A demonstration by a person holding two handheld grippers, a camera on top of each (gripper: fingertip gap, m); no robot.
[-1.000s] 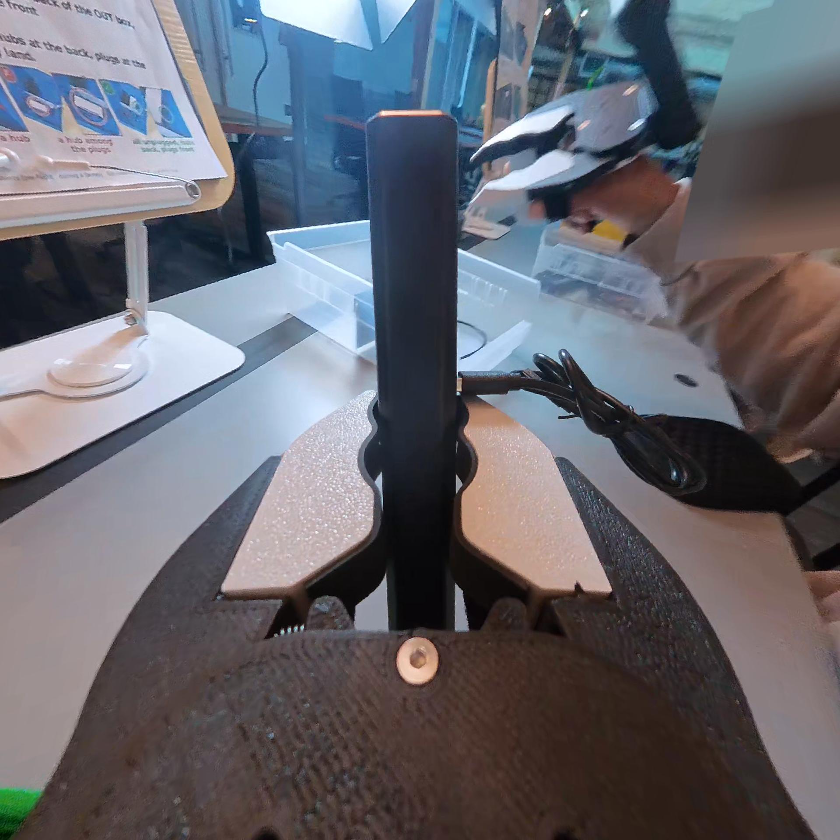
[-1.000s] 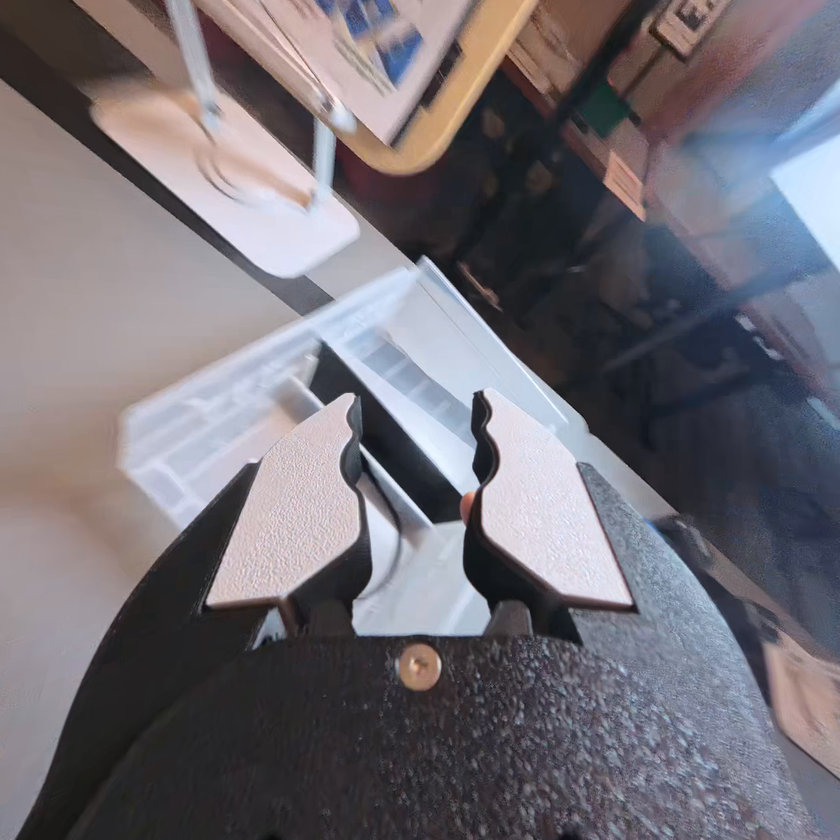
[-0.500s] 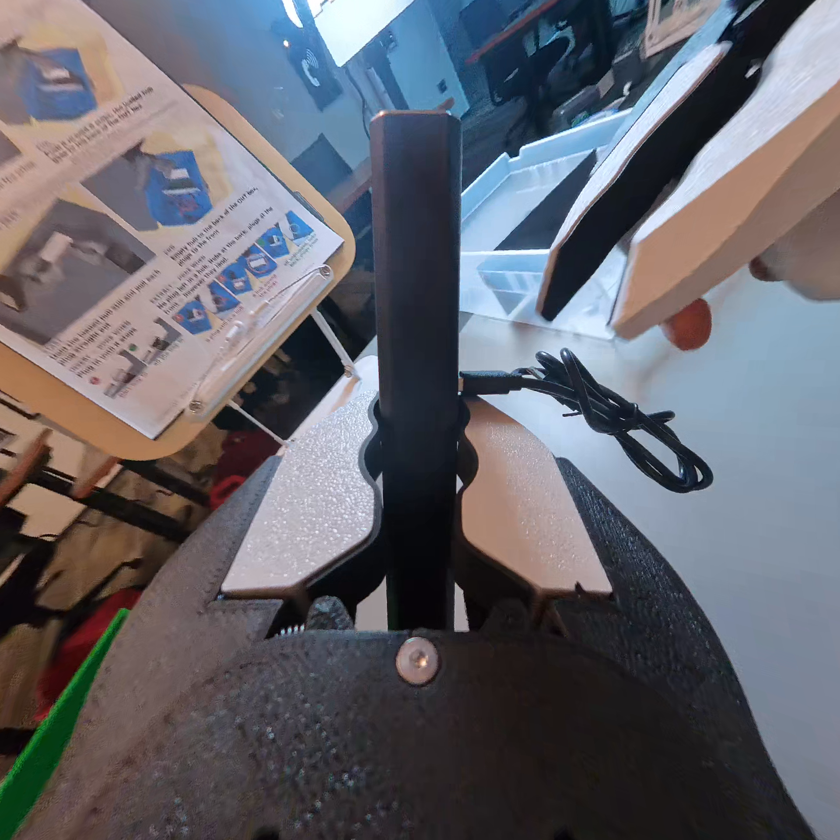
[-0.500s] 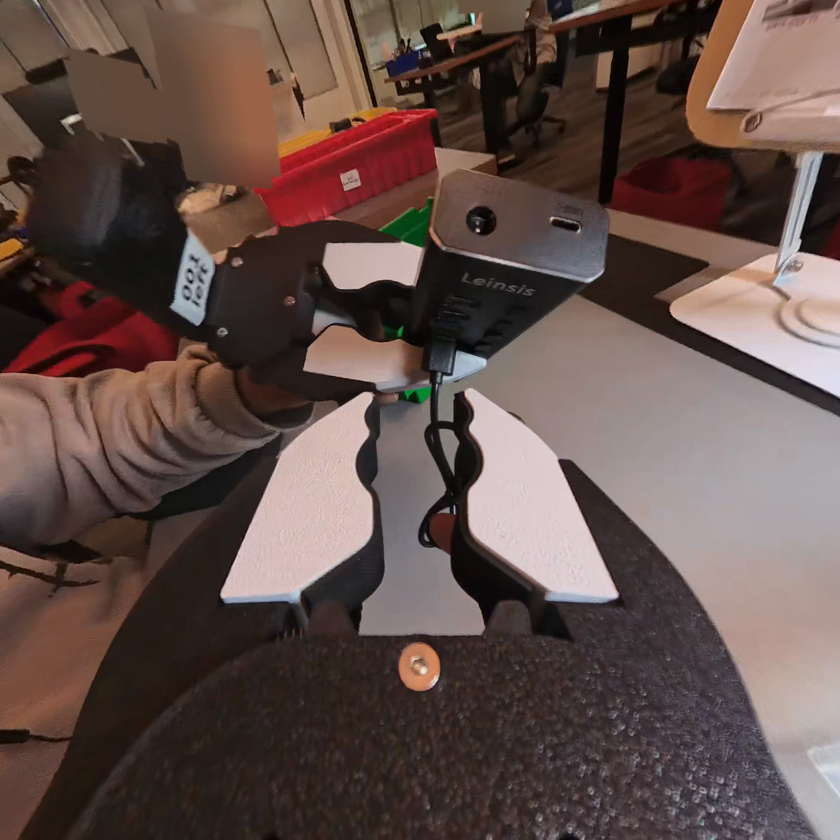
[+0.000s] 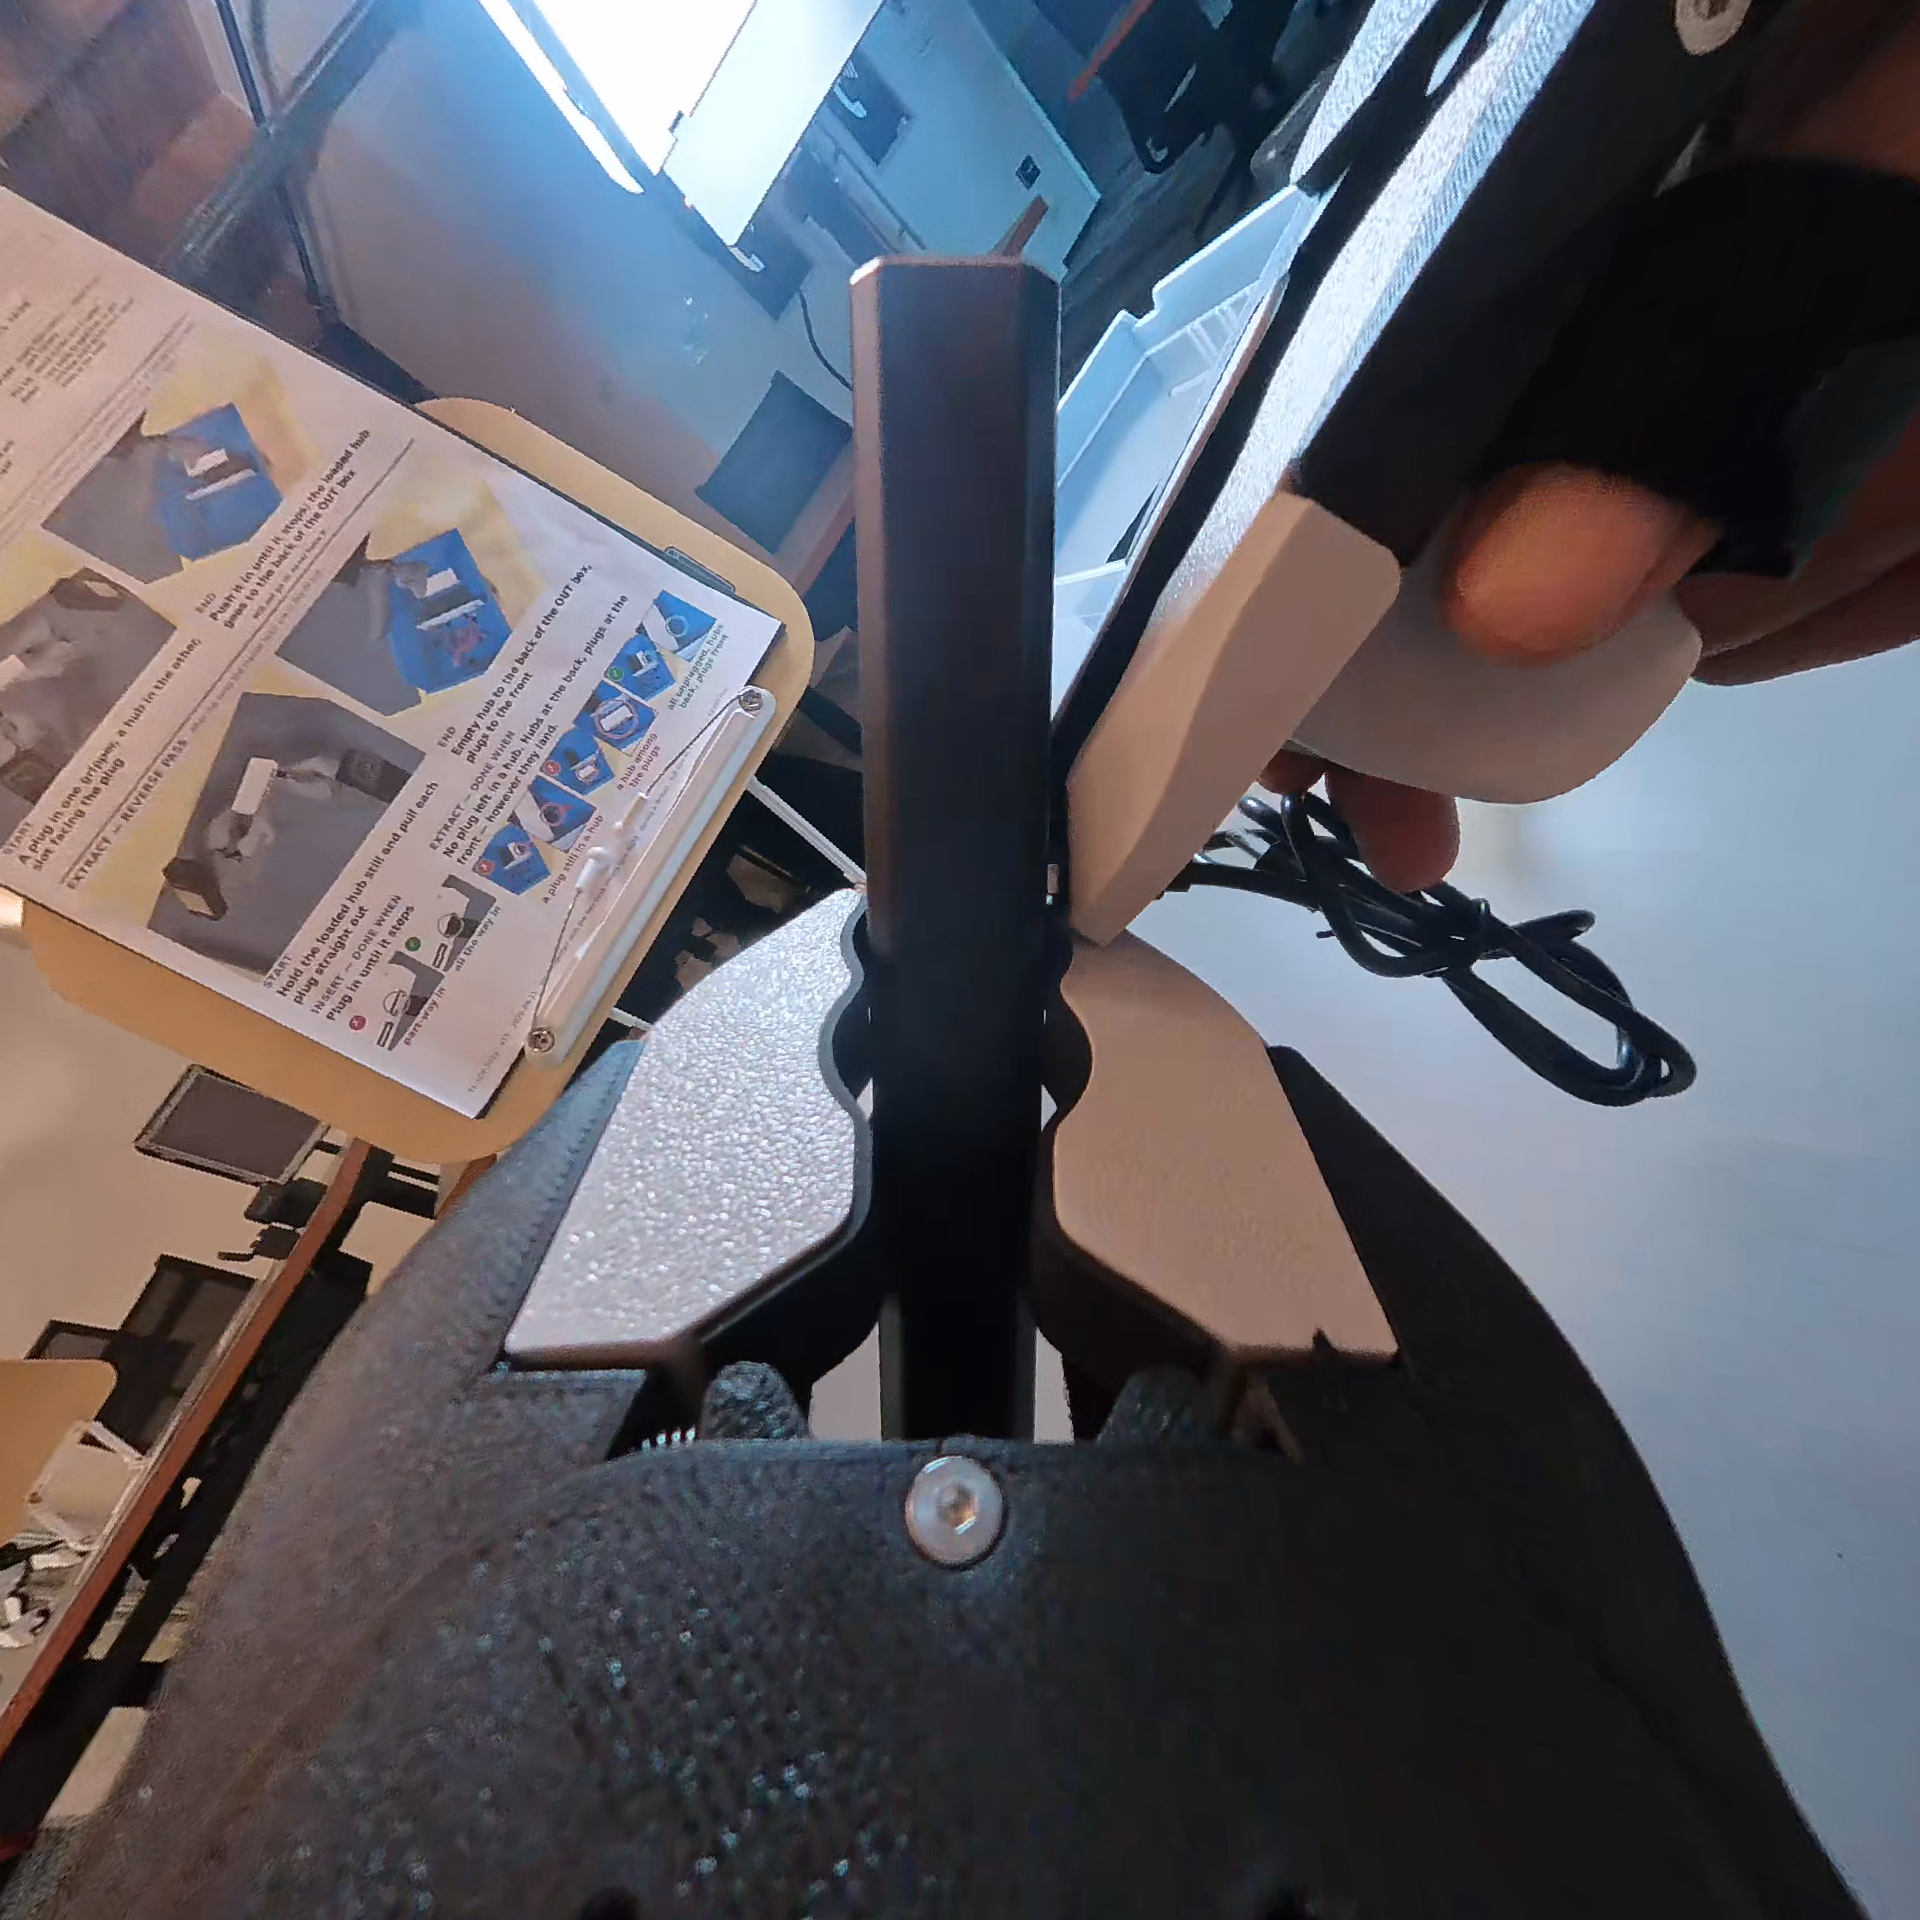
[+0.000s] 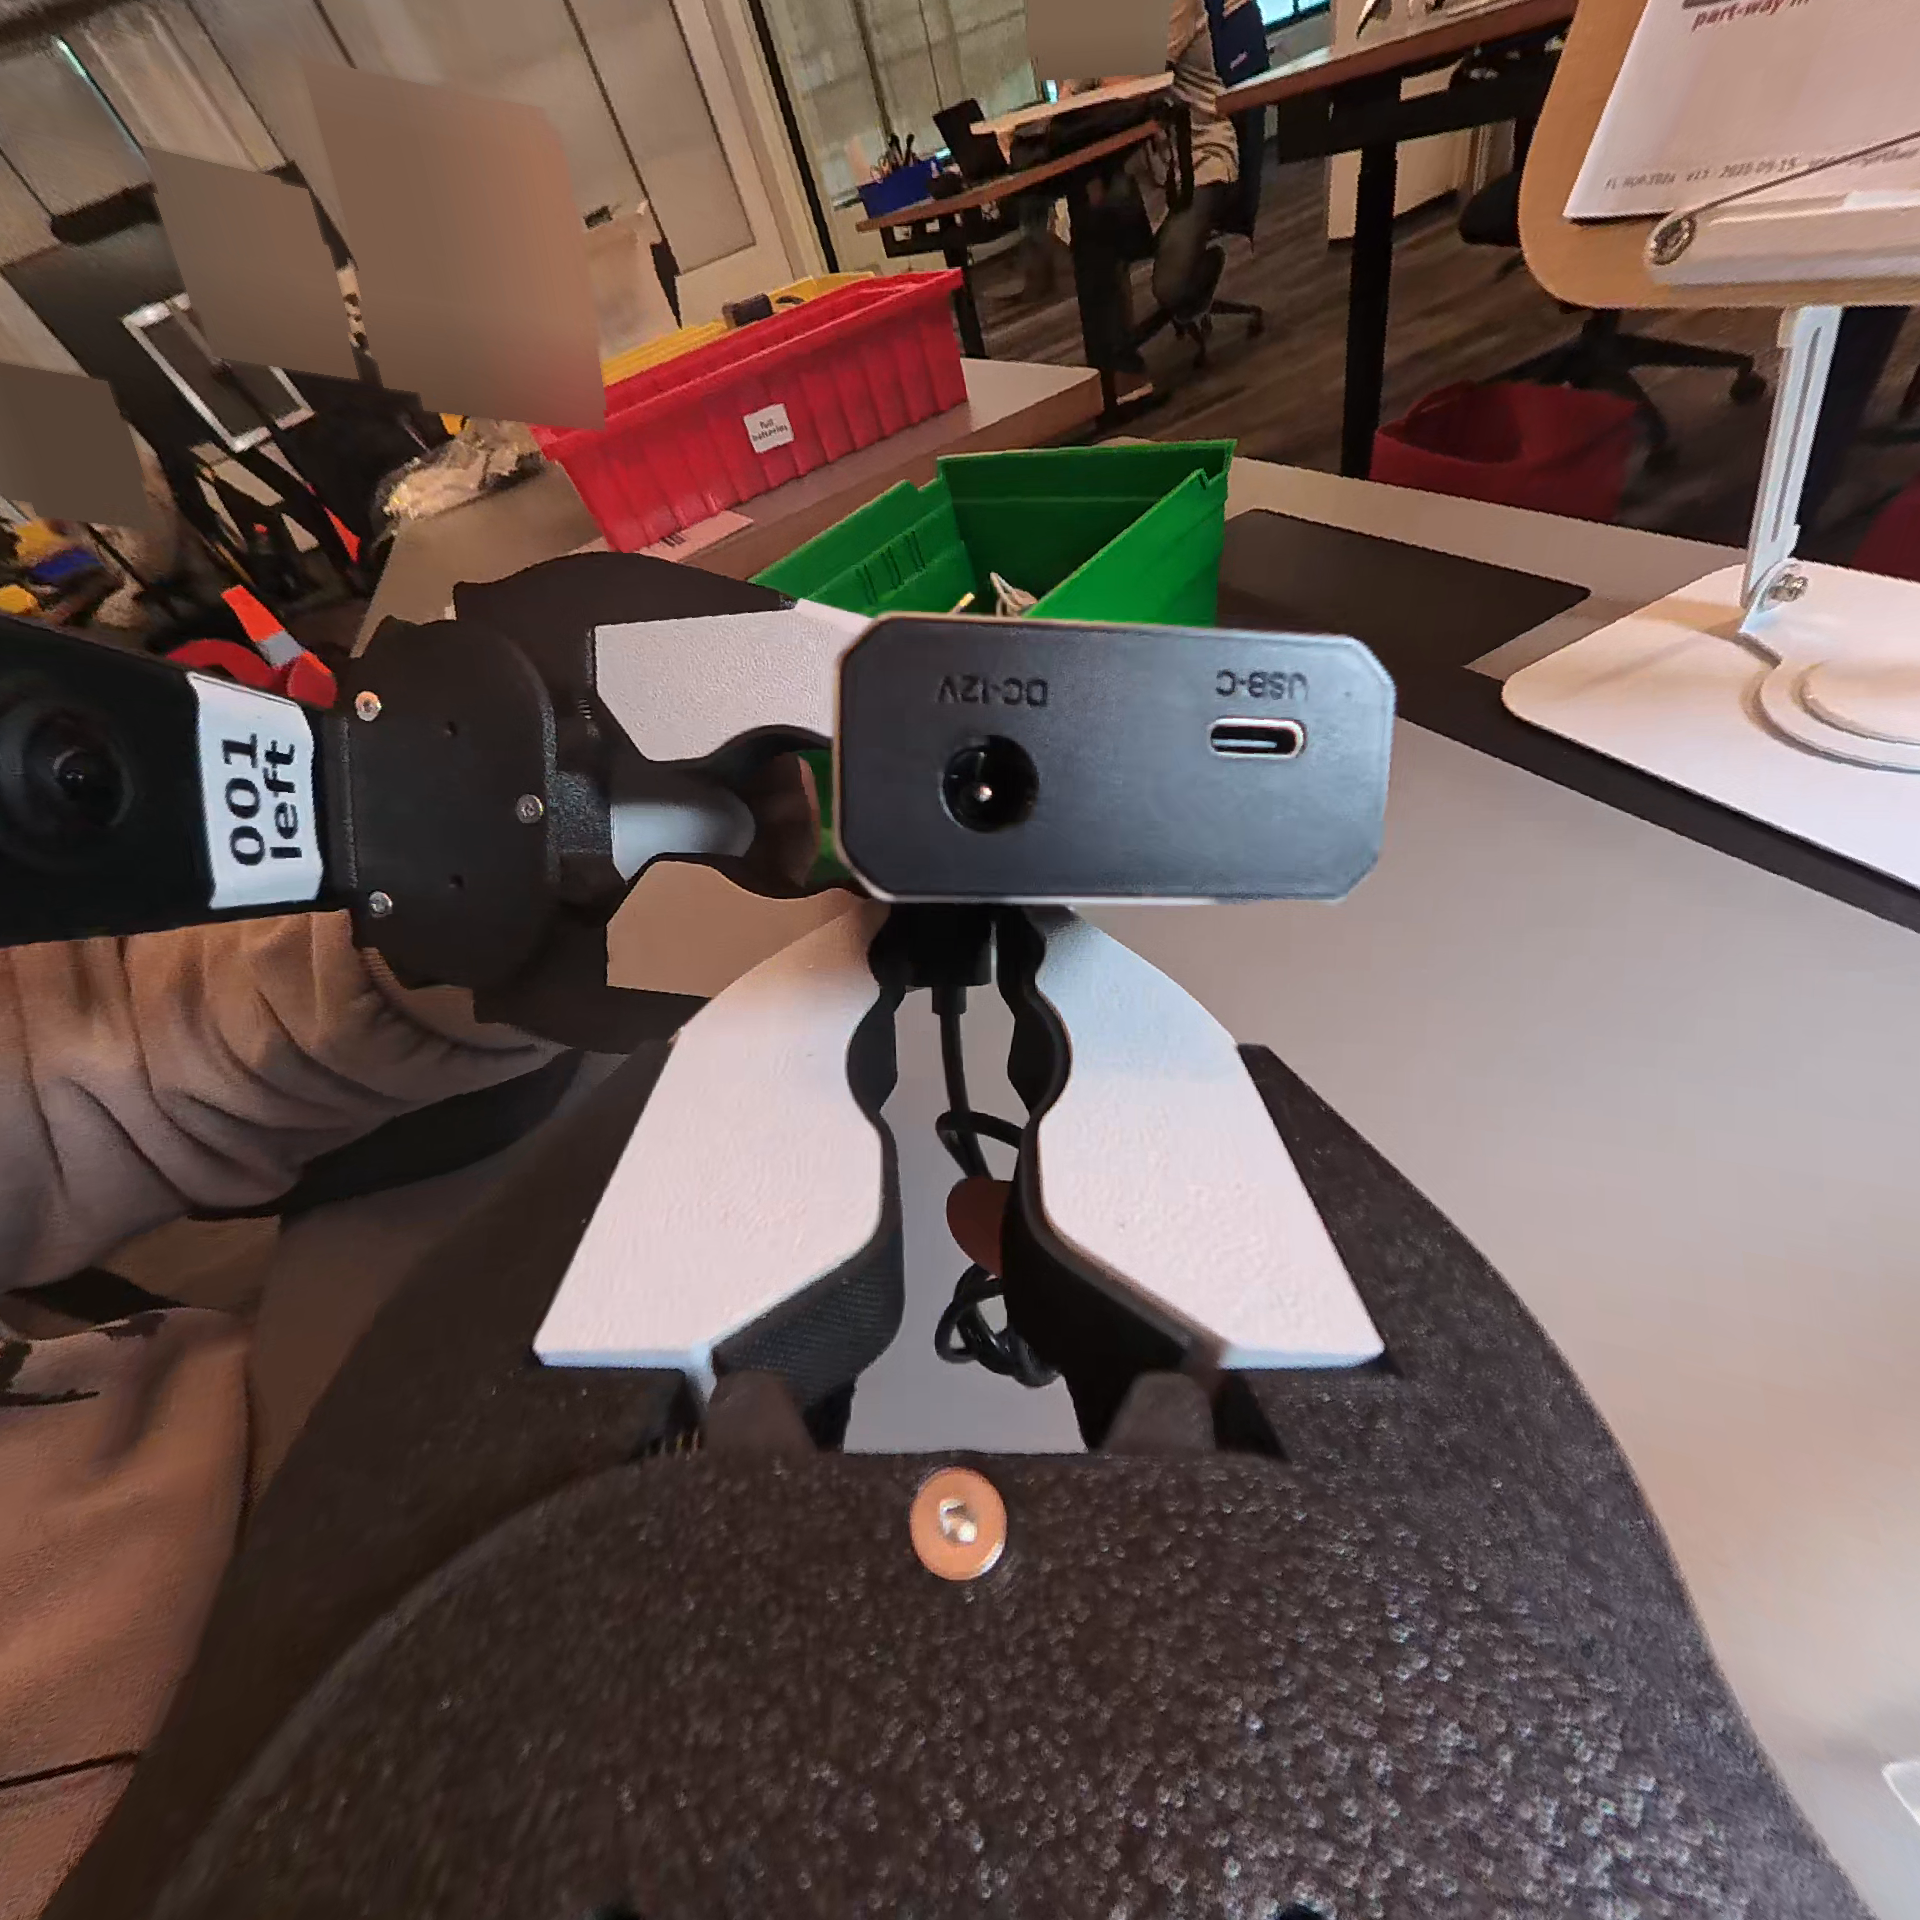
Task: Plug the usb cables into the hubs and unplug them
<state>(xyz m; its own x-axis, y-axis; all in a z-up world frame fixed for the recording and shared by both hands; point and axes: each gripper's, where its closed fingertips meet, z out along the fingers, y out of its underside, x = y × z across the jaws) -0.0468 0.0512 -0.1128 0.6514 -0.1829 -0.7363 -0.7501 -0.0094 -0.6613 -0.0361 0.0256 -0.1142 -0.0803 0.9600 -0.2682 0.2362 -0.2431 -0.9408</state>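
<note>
Clamping rigid hub (image 6: 1112, 758) in left gripper (image 5: 956, 997) | closing right gripper (image 6: 951, 961) on plug (image 6: 940, 951), contact unclear | taking stiff plug body, not limp cable (image 5: 1455, 956)

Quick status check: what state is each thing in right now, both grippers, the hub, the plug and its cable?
left gripper: shut on the hub.
hub: held in the air, end face toward the right camera.
right gripper: fingertips around the plug.
plug: seated in the hub's underside.
cable: bundled, hanging loose.
green bin: open-topped, on the table.
</note>
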